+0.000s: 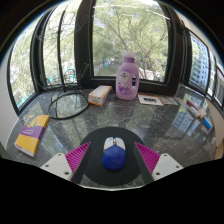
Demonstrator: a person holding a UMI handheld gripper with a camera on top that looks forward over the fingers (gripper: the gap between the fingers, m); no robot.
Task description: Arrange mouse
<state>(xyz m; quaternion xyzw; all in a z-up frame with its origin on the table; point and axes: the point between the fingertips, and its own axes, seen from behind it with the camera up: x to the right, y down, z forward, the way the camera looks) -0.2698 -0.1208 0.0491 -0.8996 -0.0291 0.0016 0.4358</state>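
Gripper view, itemised. One mouse (114, 156), white shell with blue lower part, on one dark round mat (113, 142). One pink bottle (127, 77), upright near the window. One small box (99, 95) beside it. One yellow book (33, 134) off to the left. One cable loop (66, 104) on the counter (150, 118). Jaws (113, 158): apart, magenta pads (78, 156) flanking the mouse, which lies between them with a gap each side. Gripper held level, pointing toward the window.
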